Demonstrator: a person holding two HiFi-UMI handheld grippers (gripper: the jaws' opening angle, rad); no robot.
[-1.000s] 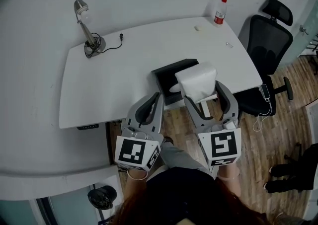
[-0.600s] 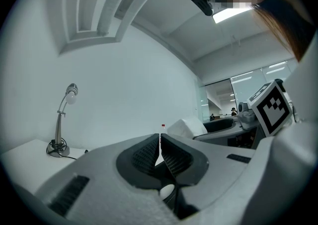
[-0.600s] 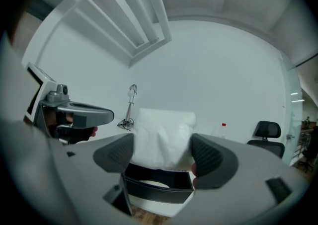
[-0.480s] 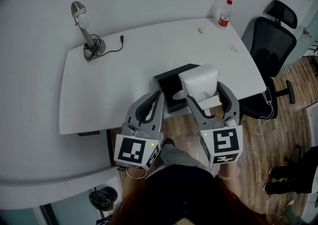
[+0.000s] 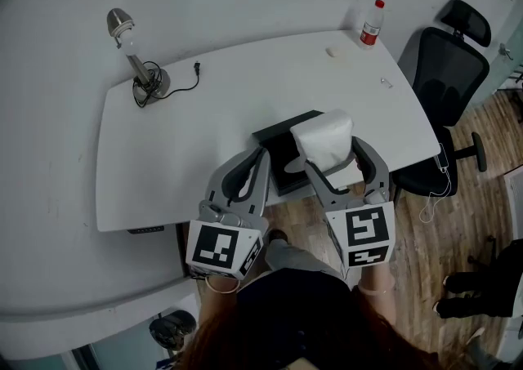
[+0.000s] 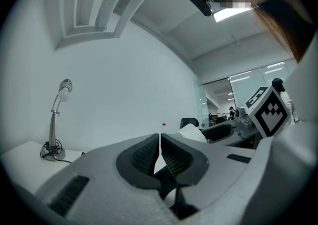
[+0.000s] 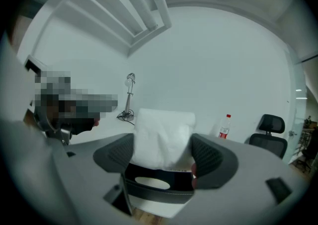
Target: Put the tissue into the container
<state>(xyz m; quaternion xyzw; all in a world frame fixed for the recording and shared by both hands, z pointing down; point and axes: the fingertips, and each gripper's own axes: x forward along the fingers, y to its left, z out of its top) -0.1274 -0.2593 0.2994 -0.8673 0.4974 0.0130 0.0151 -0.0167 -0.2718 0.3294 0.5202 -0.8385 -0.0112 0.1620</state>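
Tissue [image 5: 325, 138], a soft white pack, sits clamped between the jaws of your right gripper [image 5: 335, 156], a little right of the middle of the head view. In the right gripper view, both dark ribbed pads press against the pack's sides [image 7: 164, 137], which bulges upward above them, so your right gripper [image 7: 163, 154] has a firm hold at medium width.

The black container [image 5: 282, 144] lies on the near edge of the white table [image 5: 204, 140], at the centre of the frame. The tissue hangs over its right-hand part. From the right gripper view, the container [image 7: 159, 182] shows just below the pack as a dark wall with a pale oval opening in it. Whether the pack's bottom touches the inside of the container cannot be told.

Your left gripper [image 5: 260, 160] hovers just left of the container, its tips over the table's near edge. In the left gripper view its jaws [image 6: 160, 137] are drawn together, with only a hairline slit between the pads and nothing held.

A desk lamp [image 5: 131, 58] stands at the upper left of the table, a red-capped bottle [image 5: 371, 25] at the upper right corner, and a black office chair [image 5: 445, 74] beyond the table's right side.
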